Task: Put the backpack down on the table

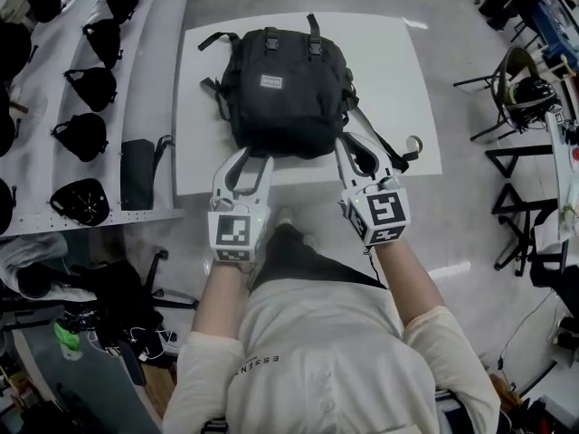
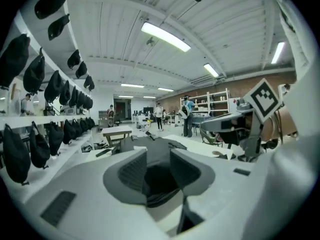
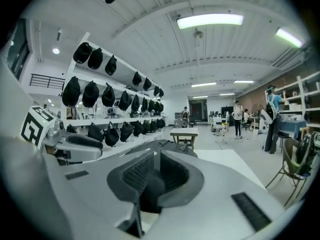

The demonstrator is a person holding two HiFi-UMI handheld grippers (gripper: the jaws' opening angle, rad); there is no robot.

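Note:
A black backpack [image 1: 285, 84] lies flat on the white table [image 1: 398, 80], straps spread at its sides. My left gripper [image 1: 256, 155] hovers at the pack's near edge. In the left gripper view its pads [image 2: 131, 170] stand apart, with dark backpack fabric [image 2: 150, 145] showing through the gap and nothing pinched. My right gripper [image 1: 357, 147] is at the pack's near right corner, beside a loose strap [image 1: 398, 156]. In the right gripper view its pads [image 3: 137, 171] stand almost together with only a thin slit, and the backpack [image 3: 167, 145] lies just beyond them.
A long white shelf [image 1: 154, 80] with several black bags runs along the table's left side, with a black roll [image 1: 137, 174] on it. Black chairs and stands [image 1: 516, 89] crowd the right. More tables and several people stand far down the room [image 2: 187, 116].

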